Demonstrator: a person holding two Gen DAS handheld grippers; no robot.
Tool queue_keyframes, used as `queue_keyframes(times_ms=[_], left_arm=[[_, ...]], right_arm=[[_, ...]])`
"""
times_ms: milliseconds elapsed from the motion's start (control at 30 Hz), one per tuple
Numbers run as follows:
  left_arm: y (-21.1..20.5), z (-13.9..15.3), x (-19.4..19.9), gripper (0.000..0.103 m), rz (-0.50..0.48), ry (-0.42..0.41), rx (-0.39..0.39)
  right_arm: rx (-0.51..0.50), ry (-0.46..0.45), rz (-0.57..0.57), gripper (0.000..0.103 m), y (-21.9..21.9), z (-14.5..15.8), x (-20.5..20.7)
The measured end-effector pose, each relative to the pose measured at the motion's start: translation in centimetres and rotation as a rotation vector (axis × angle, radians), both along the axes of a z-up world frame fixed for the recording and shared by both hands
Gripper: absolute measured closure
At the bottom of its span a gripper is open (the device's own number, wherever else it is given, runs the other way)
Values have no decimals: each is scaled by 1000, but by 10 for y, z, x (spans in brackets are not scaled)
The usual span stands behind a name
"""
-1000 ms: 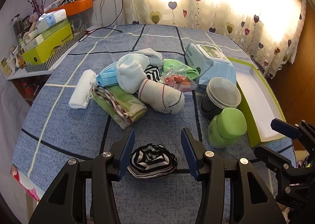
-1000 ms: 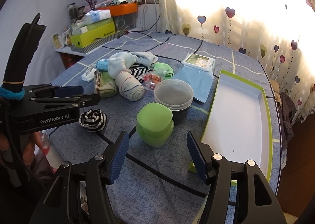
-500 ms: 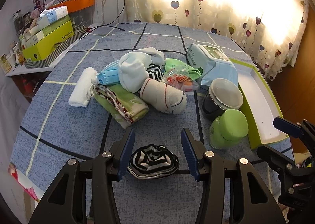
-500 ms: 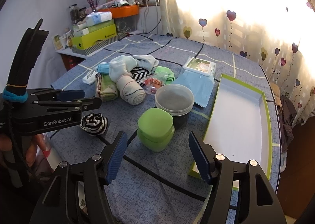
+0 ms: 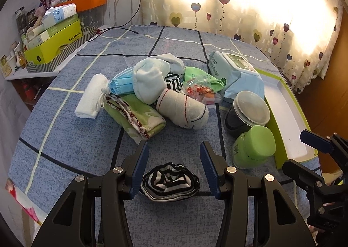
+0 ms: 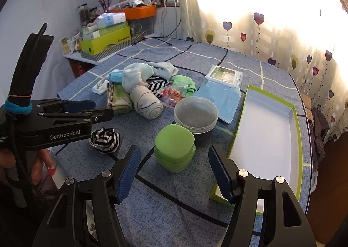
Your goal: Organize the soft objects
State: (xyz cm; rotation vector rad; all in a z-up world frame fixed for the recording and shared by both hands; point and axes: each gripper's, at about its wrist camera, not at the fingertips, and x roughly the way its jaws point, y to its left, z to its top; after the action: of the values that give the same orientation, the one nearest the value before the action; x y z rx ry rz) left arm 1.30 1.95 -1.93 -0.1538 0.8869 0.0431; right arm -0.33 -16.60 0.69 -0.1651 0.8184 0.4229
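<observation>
A balled black-and-white striped sock (image 5: 169, 181) lies on the blue checked tablecloth (image 5: 76, 138) between the fingers of my left gripper (image 5: 174, 151). That gripper is open and its pads stand clear of the sock. Beyond it is a pile of soft things: a rolled white sock (image 5: 182, 107), a pale blue sock (image 5: 148, 81), a green towel (image 5: 134, 116), a white cloth roll (image 5: 91, 97) and a blue face mask (image 5: 121, 84). My right gripper (image 6: 174, 155) is open and holds nothing; it hangs just short of a green lidded container (image 6: 174, 147). The striped sock (image 6: 105, 138) shows below the left gripper (image 6: 87, 110).
A round tub with a clear lid (image 6: 195, 114) stands behind the green container. A wet-wipes pack (image 6: 224, 86) lies further back. A white box tray with a lime rim (image 6: 269, 129) sits to the right. Boxes and clutter fill a shelf (image 6: 104, 38) at the back left.
The right gripper's jaws have spread slightly wider. The left gripper and the striped sock have stayed where they were.
</observation>
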Motion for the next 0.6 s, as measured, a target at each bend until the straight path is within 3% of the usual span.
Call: queue_keyframes(times_ms=[600], left_arm=[[8,2,3,53,0,-24,-19]], right_arm=[[-2,-1,27,38,9,3,8]])
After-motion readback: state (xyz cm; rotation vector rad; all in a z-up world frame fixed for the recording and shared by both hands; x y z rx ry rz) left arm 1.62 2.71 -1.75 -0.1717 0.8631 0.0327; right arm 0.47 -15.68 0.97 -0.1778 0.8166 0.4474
